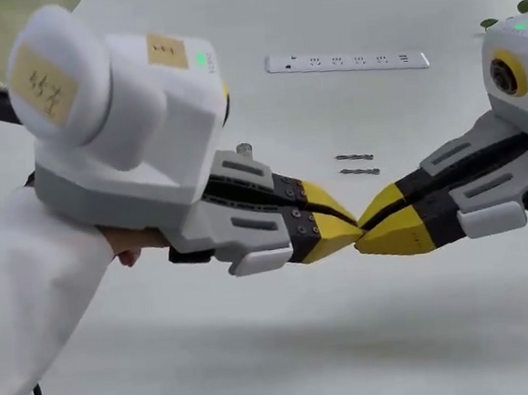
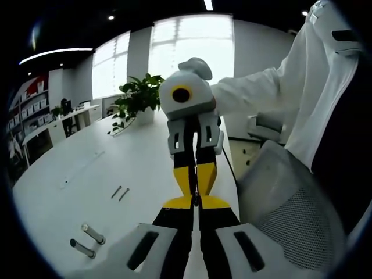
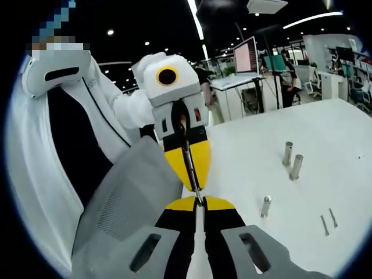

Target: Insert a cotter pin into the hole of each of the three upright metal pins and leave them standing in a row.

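My left gripper [image 1: 347,230] and right gripper [image 1: 374,228] are clamped tip to tip on one cotter pin [image 3: 191,163] lying along their shared line, with the upright metal pins [image 3: 287,153] farther out across the table [image 1: 257,344].

Your left tongs [image 1: 344,230] and right tongs [image 1: 380,225] meet tip to tip over tabletop [image 1: 285,342] middle. Two cotter pins [image 1: 356,157] lie just behind tips. Metal pin [image 1: 244,150] stands behind left tongs. Power strip [image 1: 347,61] near far edge, beyond cotter pins.
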### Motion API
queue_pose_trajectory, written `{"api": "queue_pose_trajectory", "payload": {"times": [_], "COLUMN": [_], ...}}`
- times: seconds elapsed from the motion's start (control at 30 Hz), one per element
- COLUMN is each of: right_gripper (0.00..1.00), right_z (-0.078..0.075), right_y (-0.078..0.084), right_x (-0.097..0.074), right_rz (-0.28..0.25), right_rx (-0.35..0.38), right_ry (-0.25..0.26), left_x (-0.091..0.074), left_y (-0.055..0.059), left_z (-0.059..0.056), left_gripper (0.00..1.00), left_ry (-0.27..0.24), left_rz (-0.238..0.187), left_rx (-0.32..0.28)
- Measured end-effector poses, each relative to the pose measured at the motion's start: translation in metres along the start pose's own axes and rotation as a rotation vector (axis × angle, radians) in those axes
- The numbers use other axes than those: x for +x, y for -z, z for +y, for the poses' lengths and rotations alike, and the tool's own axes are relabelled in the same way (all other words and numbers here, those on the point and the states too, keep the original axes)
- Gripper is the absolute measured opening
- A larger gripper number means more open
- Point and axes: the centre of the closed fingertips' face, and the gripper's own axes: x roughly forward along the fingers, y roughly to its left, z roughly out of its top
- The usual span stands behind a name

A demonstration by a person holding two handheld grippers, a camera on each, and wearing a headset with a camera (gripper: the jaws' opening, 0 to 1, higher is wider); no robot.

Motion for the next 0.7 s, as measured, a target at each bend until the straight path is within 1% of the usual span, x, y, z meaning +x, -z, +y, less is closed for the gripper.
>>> {"api": "queue_pose_trajectory", "payload": {"times": [0.03, 0.07, 0.13, 0.3, 0.57, 0.63, 0.7], "right_gripper": [0.0, 0.0, 0.0, 0.0, 0.0, 0.0, 0.0], "right_z": [0.0, -0.001, 0.001, 0.001, -0.005, -0.007, -0.009], "right_y": [0.0, 0.0, -0.002, -0.004, -0.005, -0.006, -0.006], "right_x": [0.0, -0.001, -0.001, -0.001, -0.001, -0.002, -0.002], "right_rz": [0.003, 0.003, 0.003, 0.009, 0.026, 0.023, 0.023], "right_rx": [-0.002, -0.004, -0.019, -0.037, -0.069, -0.073, -0.105], "right_ry": [0.002, 0.007, 0.008, 0.023, 0.062, 0.077, 0.089], "left_x": [0.0, -0.001, -0.001, -0.004, -0.004, -0.004, -0.003], "left_y": [0.001, 0.004, 0.006, 0.005, 0.007, 0.007, 0.007], "left_z": [0.0, 0.001, 0.003, 0.004, 0.011, 0.013, 0.014], "left_gripper": [0.0, 0.0, 0.0, 0.0, 0.0, 0.0, 0.0], "left_ry": [0.0, -0.004, -0.005, -0.008, -0.023, -0.03, -0.032], "left_rz": [0.003, 0.015, 0.02, 0.009, 0.01, 0.007, 0.005], "left_rx": [0.003, 0.009, 0.003, 0.005, -0.004, 0.005, 0.001]}}
